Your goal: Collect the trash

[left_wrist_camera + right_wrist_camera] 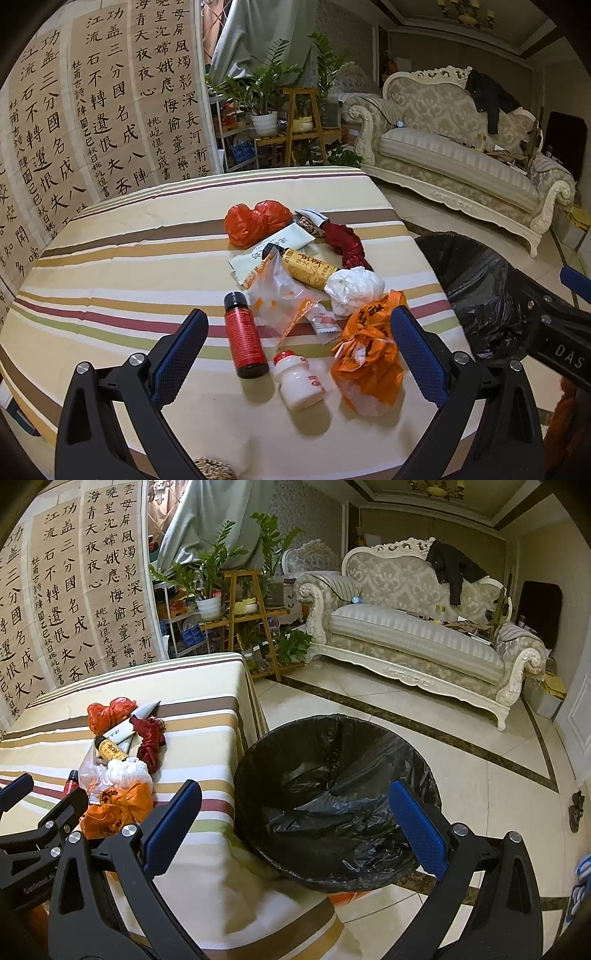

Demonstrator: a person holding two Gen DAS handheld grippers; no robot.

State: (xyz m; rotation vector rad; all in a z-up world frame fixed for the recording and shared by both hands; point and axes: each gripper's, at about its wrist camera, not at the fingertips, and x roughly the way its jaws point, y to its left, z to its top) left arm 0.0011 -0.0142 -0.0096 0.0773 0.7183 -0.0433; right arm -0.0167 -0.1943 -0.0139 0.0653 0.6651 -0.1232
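1. White bottle (303, 384) lies on the table (110, 266), nearest the left gripper (299, 354): light, stiff, slick; grip across its waist
2. Orange bag (369, 354) beside it is soft, crushable
3. Both grippers' jaws wide, empty; right gripper (295, 827) hangs over the bin (332, 775)

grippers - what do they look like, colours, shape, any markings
Both look the same build: black angular plastic arms with triangular cut-outs and round silver bolts, ending in two fingers faced with blue dimpled pads. That holds for the left gripper and the right gripper. In the left wrist view the right one's side carries white letters "DAS", cut off at the edge. No cables or sleeves show.
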